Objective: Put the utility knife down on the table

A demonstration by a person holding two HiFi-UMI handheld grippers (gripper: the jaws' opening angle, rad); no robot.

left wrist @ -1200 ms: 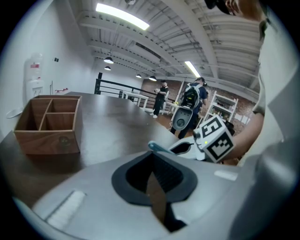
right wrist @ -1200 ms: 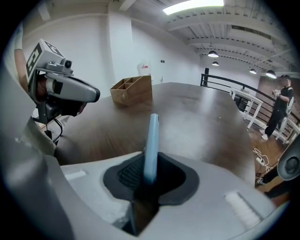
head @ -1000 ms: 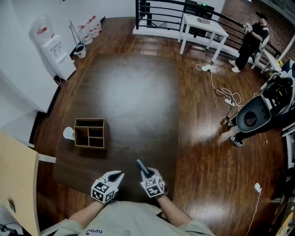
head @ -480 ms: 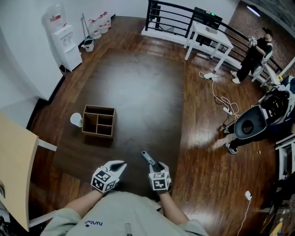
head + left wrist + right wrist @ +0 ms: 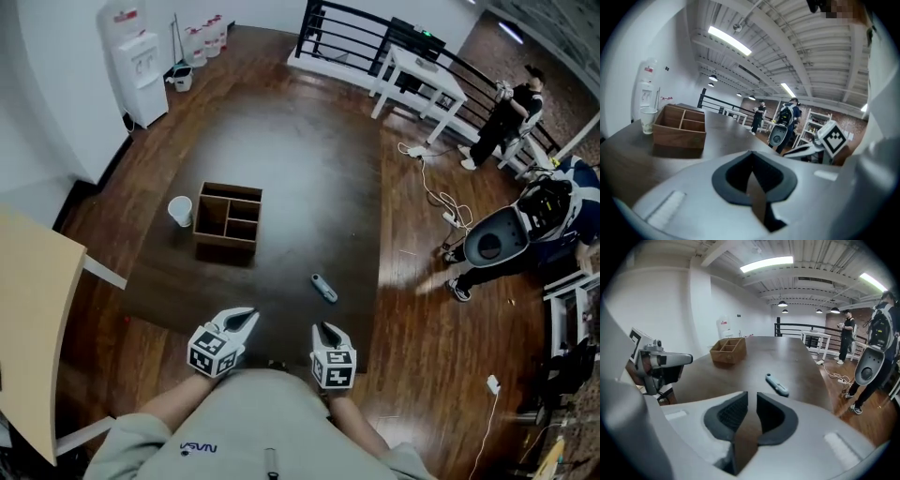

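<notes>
The utility knife [image 5: 324, 289], grey-blue and slim, lies flat on the dark wooden table [image 5: 281, 169], a short way beyond my right gripper [image 5: 325, 329]. In the right gripper view the knife [image 5: 777, 384] rests ahead and slightly right of the jaws. My right gripper [image 5: 751, 397] holds nothing; its jaws are closing, with a narrow empty gap left between the pads. My left gripper [image 5: 248, 318] hovers at the near table edge, to the left of the knife, its tips together and empty. In its own view, the left gripper [image 5: 751, 161] shows shut jaws.
A wooden compartment box [image 5: 228, 216] stands at mid-left of the table with a white paper cup [image 5: 180, 210] beside it. A pale board leans at the far left. Beyond the table's right edge is wood floor with cables, a scooter [image 5: 511, 234] and a person.
The knife, held up in my right gripper before, now lies on the table. The right gripper has let go and drawn back toward me. The left gripper stayed near the table edge.
</notes>
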